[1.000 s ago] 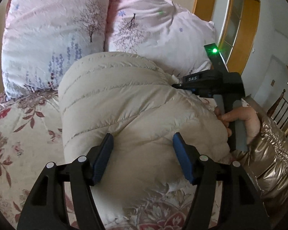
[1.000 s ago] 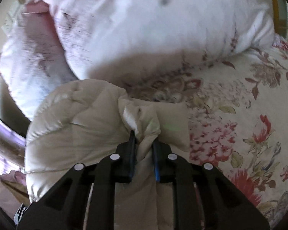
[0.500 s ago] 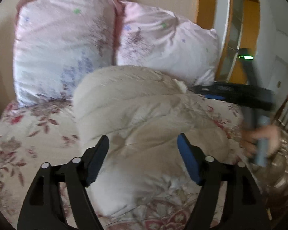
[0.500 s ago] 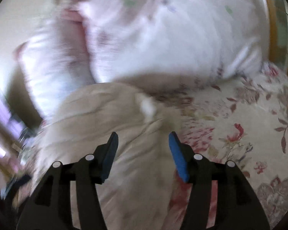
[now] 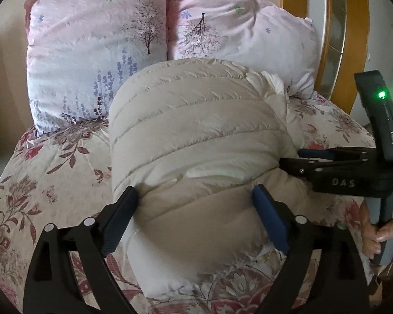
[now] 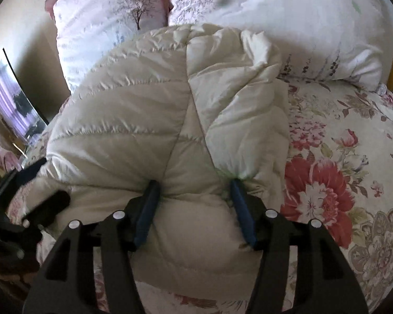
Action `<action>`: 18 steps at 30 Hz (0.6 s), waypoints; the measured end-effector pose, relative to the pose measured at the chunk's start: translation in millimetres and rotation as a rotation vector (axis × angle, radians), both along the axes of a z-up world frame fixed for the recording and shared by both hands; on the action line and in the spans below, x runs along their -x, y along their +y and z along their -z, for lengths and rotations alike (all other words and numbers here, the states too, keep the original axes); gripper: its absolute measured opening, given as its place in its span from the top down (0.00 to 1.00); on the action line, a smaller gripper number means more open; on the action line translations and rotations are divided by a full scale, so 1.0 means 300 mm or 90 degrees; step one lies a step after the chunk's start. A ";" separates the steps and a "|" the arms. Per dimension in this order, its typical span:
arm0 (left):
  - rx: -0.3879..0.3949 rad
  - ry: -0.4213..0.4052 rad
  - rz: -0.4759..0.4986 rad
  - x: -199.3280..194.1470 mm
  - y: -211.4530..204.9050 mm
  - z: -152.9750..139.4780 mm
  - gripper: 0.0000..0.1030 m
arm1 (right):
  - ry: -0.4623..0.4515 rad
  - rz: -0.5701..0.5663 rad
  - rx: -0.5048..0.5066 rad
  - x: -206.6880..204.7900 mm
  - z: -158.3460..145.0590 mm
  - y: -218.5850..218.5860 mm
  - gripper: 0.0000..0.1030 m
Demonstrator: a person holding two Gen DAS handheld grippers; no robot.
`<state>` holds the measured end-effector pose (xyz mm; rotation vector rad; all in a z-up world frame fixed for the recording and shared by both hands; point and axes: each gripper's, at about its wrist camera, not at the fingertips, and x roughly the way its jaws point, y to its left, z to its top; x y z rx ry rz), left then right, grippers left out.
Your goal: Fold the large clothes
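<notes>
A cream quilted puffer jacket lies folded into a thick bundle on the floral bed, and it fills the right wrist view too. My left gripper is open, its blue pads pressed against the near end of the bundle on both sides. My right gripper is open, its pads pushed into the jacket's near edge. The right gripper also shows from the side in the left wrist view, at the bundle's right side. The left gripper's finger shows at the left edge of the right wrist view.
Two pink printed pillows lean against the headboard behind the jacket. The floral bedspread spreads around it. A wooden door frame stands at the right. A dark screen is at the far left.
My right gripper let go of the pinched jacket fabric, opened and moved back to the bundle's near edge. My left gripper stayed open and pressed closer onto the bundle.
</notes>
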<state>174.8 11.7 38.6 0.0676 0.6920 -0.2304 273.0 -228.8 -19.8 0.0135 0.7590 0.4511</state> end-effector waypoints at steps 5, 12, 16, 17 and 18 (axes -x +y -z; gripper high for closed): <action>-0.006 -0.025 -0.030 0.049 0.006 -0.025 0.01 | -0.045 0.005 -0.019 0.089 -0.064 -0.033 0.10; 0.009 -0.019 -0.074 0.100 0.042 -0.026 0.01 | -0.112 0.054 0.016 0.210 -0.124 -0.051 0.02; 0.011 -0.009 -0.098 0.140 0.069 -0.014 0.01 | -0.119 0.092 0.040 0.243 -0.128 -0.079 0.02; 0.012 -0.006 -0.102 0.150 0.074 -0.013 0.01 | -0.116 0.093 0.038 0.247 -0.123 -0.083 0.02; 0.016 -0.002 -0.107 0.163 0.085 -0.010 0.01 | -0.113 0.092 0.036 0.250 -0.118 -0.090 0.02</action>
